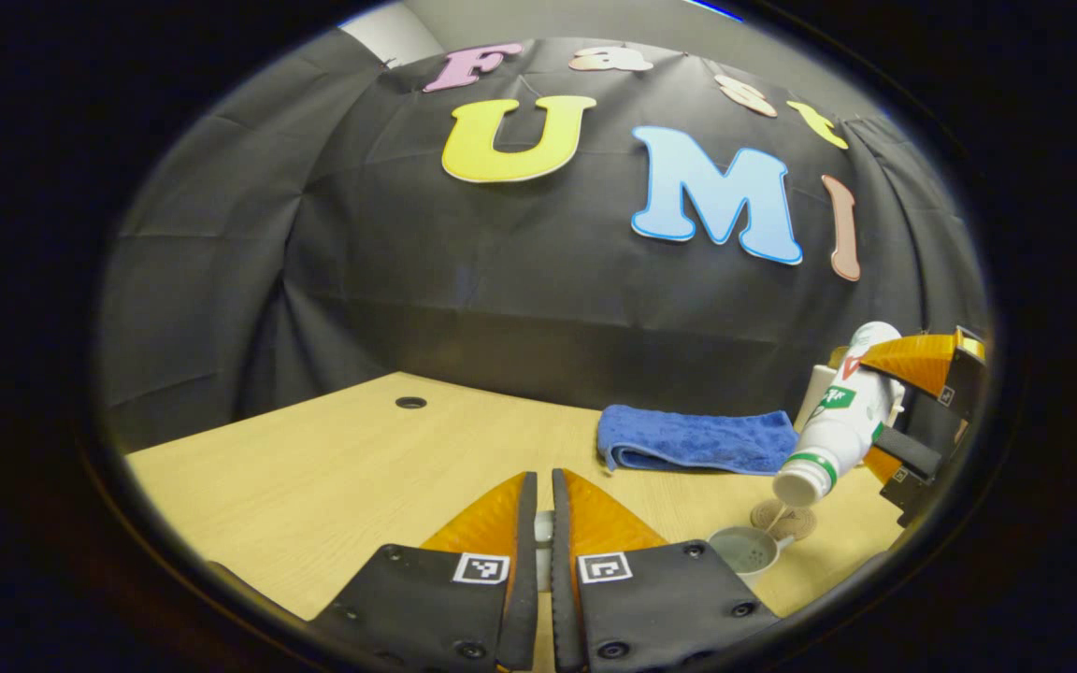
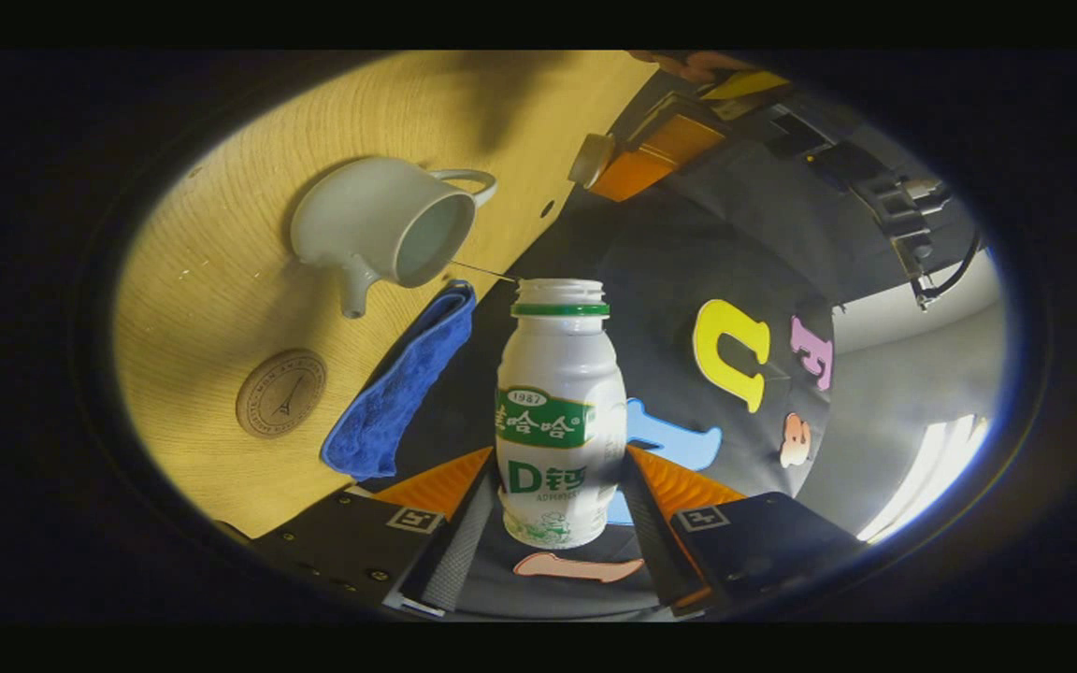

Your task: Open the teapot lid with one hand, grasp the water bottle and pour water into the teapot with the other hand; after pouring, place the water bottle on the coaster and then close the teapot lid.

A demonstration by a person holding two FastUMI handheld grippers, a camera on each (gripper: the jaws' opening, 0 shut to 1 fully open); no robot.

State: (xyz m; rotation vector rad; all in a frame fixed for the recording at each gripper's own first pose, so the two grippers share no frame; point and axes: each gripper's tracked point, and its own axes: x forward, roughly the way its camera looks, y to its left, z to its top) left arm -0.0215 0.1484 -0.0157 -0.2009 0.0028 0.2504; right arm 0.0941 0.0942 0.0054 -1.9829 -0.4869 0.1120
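Left gripper view, left to right. One light wooden table [image 1: 314,477] with a single dark round hole [image 1: 410,403] at about 10 o'clock from the near fingers. The left gripper [image 1: 543,523] sits at 6 o'clock; its two fingers stand nearly together, a narrow slit between them, with something small and pale [image 1: 545,533] pinched in the slit. What it is I cannot tell. One folded blue terry towel [image 1: 697,439] lies on the table at about 2 o'clock from the fingers. Just right of it, one white plastic water bottle with green label and green neck ring [image 1: 838,416] is tilted mouth-down, held by the right gripper [image 1: 884,421] at 3 o'clock. Below the mouth stands one pale ceramic teapot [image 1: 746,550], lid off. A thin stream runs from bottle mouth into the pot. One round tan coaster [image 1: 786,519] lies just behind the teapot.

Right gripper view, left to right (view rolled, table at upper left). Coaster [image 2: 281,393] at 9 o'clock: count one. Teapot [image 2: 380,234] at 10 o'clock, open, spout and loop handle visible. Towel [image 2: 403,383] between the coaster and the bottle. Bottle [image 2: 557,411] at centre, uncapped, both right-gripper fingers [image 2: 459,542] pressing its lower sides. Left gripper [image 2: 641,154] at 1 o'clock, far off, holding one small pale round piece.
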